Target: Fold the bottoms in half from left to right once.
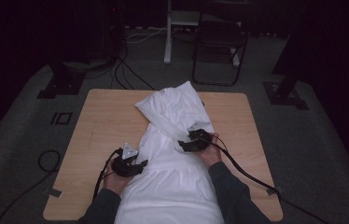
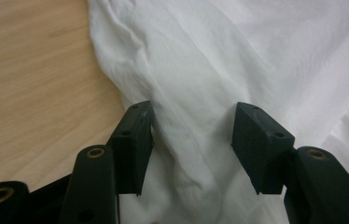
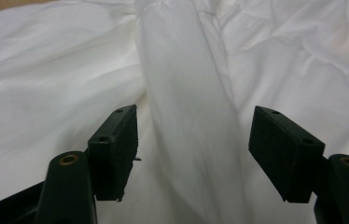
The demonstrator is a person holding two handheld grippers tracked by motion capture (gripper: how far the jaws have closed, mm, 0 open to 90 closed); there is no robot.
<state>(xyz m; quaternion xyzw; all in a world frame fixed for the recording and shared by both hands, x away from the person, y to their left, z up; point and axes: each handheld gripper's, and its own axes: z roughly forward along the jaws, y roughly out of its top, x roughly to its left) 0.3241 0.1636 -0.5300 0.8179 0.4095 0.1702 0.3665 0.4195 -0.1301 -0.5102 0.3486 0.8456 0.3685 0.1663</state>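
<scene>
A white garment (image 1: 172, 116) lies crumpled lengthwise down the middle of the wooden table (image 1: 102, 121). My left gripper (image 1: 137, 164) rests at the cloth's left edge near the front. Its jaws stand open around a raised fold of the white garment (image 2: 210, 56), with bare table (image 2: 32, 70) to their left. My right gripper (image 1: 184, 144) lies on the cloth right of centre and points left. It is open, and a long ridge of the white garment (image 3: 186, 93) runs loosely between its pads (image 3: 116, 149) without being pinched.
A black folding chair (image 1: 219, 46) and a white stand post (image 1: 168, 32) are on the carpet beyond the table. Black cables (image 1: 46, 161) loop on the floor at the left. Bare wood shows along the table's left and right sides.
</scene>
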